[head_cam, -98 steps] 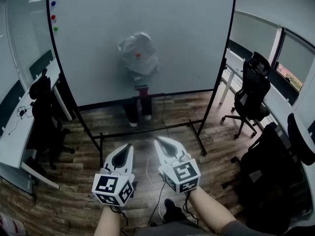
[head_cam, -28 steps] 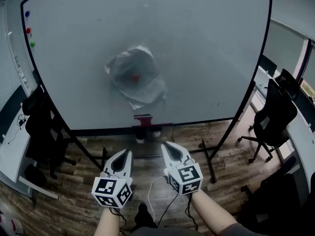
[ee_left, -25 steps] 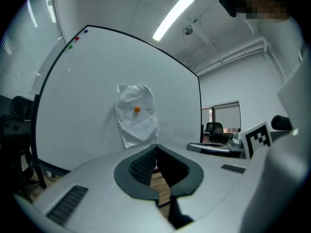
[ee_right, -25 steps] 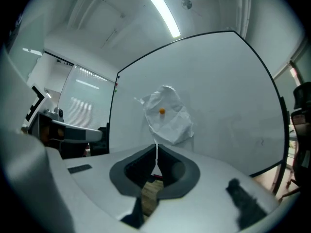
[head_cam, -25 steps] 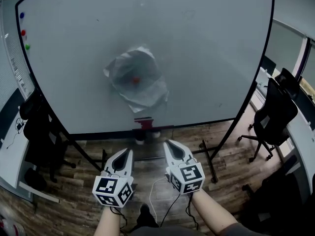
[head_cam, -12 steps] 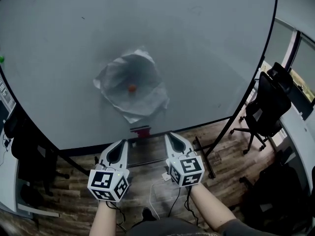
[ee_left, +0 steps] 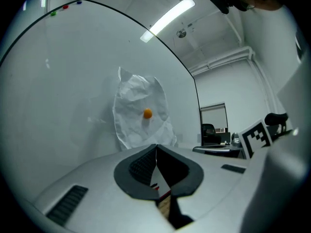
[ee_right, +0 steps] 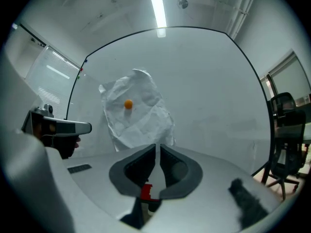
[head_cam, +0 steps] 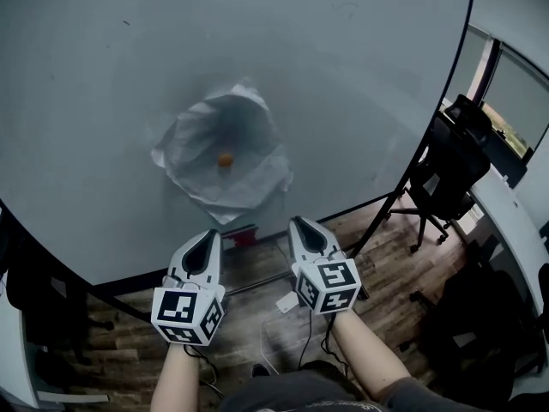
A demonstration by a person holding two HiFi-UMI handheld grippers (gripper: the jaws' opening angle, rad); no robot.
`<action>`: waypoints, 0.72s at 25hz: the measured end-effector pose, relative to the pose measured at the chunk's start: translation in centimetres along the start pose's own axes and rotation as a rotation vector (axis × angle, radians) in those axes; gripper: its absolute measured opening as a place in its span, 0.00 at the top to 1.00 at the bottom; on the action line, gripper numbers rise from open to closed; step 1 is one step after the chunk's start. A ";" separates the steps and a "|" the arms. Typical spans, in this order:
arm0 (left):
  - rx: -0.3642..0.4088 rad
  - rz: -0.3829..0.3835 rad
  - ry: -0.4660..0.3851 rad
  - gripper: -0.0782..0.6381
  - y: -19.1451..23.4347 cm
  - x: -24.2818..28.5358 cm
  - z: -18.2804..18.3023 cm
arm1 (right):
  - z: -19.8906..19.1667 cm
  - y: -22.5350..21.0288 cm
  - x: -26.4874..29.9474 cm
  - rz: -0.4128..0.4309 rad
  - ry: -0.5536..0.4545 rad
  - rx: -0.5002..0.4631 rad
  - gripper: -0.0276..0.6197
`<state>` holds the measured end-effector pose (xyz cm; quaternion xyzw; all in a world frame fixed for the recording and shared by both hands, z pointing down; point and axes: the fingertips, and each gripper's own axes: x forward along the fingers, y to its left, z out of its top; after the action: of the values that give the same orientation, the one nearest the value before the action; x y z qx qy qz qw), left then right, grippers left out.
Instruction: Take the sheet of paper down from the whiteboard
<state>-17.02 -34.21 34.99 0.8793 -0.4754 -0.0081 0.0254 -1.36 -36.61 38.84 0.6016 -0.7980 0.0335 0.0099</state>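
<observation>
Left gripper (head_cam: 209, 233) pressed shut, empty; right gripper (head_cam: 297, 222) seemingly likewise; both hover short of the crumpled paper (head_cam: 230, 189), pinned to the whiteboard (head_cam: 360, 93) by an orange magnet (head_cam: 225, 159).

Crumpled matt paper sheet (head_cam: 225, 161) — smooth whiteboard (head_cam: 360, 101) — wood-grain floor (head_cam: 390, 260)

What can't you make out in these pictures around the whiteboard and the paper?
Whiteboard top and left edges: cut off by the head view's frame.
Sheet of paper bottom edge: left gripper view, behind the left gripper.
Paper under the orange magnet: covered in every view.
</observation>
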 end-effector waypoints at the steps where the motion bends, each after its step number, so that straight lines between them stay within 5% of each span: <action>1: 0.005 -0.004 -0.002 0.87 0.2 0.3 0.1 | -0.1 -0.1 0.2 -0.006 0.004 0.004 0.92; 11: 0.003 0.015 -0.006 0.87 0.8 2.6 0.5 | 0.4 -1.9 2.8 -0.015 0.008 -0.014 0.91; 18: -0.001 0.075 -0.009 0.87 0.8 3.6 0.8 | 1.0 -3.0 5.2 0.062 0.020 -0.033 0.81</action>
<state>-15.74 -37.72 34.25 0.8608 -0.5082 -0.0116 0.0241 0.06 -42.51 38.29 0.5761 -0.8165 0.0269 0.0268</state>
